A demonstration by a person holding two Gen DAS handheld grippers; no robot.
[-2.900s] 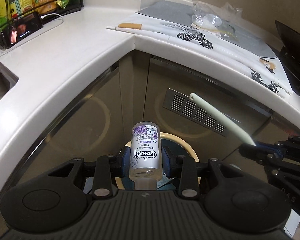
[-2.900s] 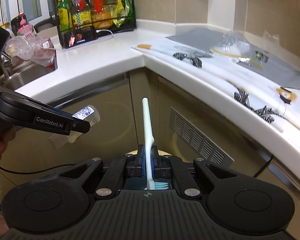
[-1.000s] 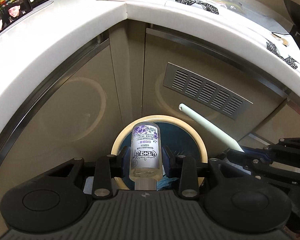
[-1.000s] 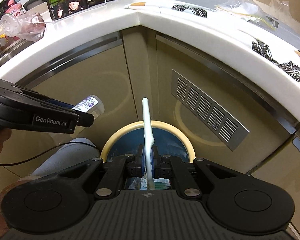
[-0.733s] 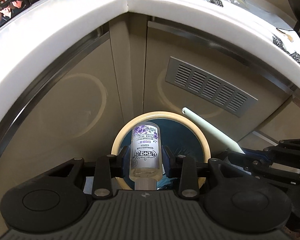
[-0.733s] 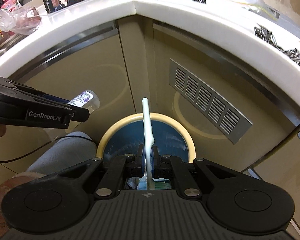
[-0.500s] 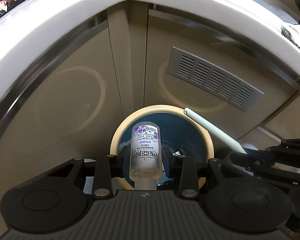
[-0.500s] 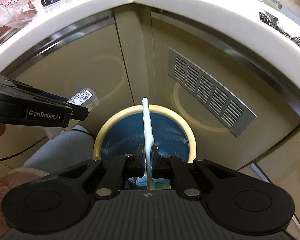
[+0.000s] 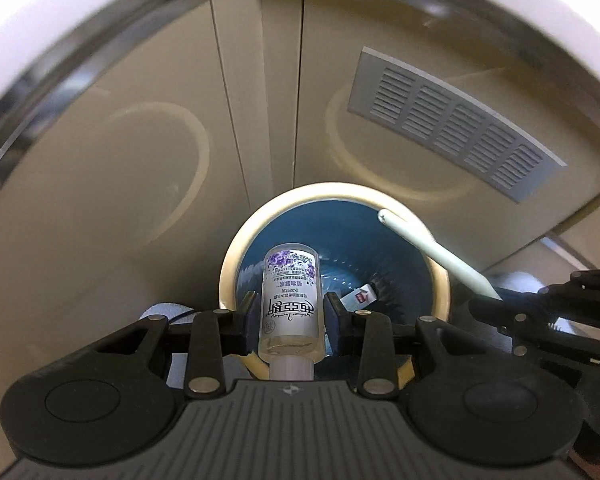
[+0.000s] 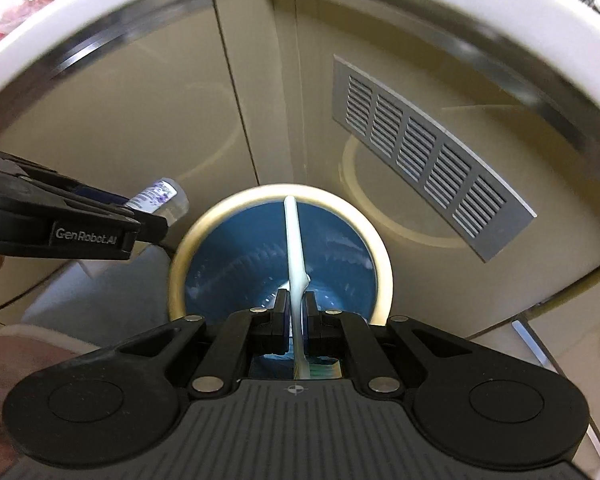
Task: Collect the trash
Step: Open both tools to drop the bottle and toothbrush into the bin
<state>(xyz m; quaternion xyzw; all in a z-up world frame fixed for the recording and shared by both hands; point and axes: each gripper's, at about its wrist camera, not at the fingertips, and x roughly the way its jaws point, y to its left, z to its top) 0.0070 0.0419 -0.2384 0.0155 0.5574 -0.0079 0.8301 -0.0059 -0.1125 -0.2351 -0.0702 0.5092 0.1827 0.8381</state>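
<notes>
I have both pieces of trash poised over the bin [image 9: 440, 276], whose blue-lined mouth lies just ahead of and below both sets of fingers. My left gripper [image 9: 291, 316] is clamped partway open on the small clear bottle [image 9: 290, 300], its long axis running straight out along the fingers, cap toward the camera, base pointing down into the bin. My right gripper [image 10: 297, 312] is pinched nearly closed on the toothbrush [image 10: 294, 248], bristles back at the camera, handle tip reaching over the far rim. Neither hand looks clearly nearer.
</notes>
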